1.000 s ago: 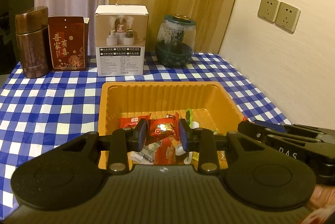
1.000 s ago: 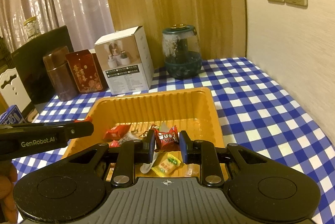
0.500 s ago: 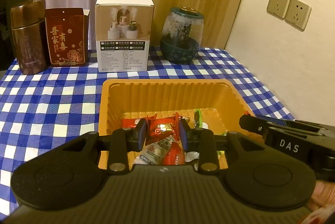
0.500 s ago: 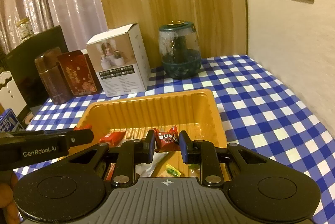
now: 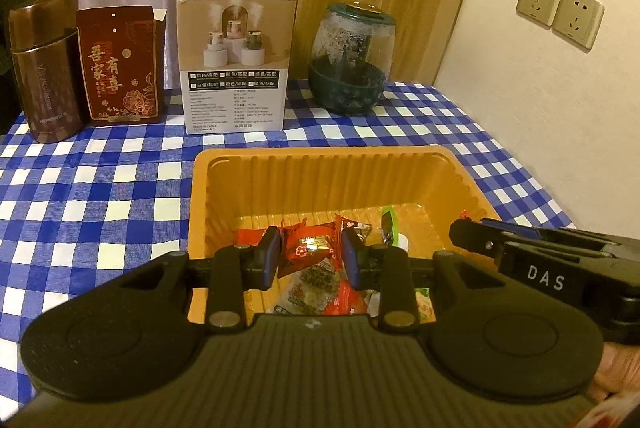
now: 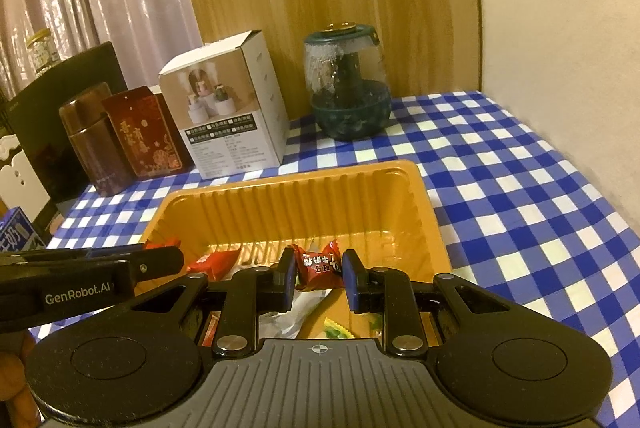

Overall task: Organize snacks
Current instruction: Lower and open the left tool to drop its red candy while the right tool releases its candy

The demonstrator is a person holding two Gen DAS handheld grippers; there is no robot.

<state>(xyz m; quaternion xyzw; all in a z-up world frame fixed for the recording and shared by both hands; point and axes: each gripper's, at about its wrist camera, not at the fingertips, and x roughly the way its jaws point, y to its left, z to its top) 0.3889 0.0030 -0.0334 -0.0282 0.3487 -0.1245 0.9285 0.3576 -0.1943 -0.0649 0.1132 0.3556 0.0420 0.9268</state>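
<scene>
A table under a blue-and-white checked cloth stands against a wood-panelled wall, curtains to the left and 2 wall sockets on the plaster to the right. Above an orange plastic tray, the left gripper pinches a red candy between its blue pads — the wrapper is crinkled and sits squarely in the gap. The right gripper pinches a second red sweet, white characters on its wrapper, also over the tray. Each gripper shows in the other's view as a black bar reaching in from the side. Below them, in the near part of the tray, lie more loose snacks: red packets, a clear wrapper, a green-tipped piece. The far part of the tray floor is bare. Beyond it, in a row along the wall, stand a brown canister, a dark red gift box, a white product carton and a green-lidded glass jar.
</scene>
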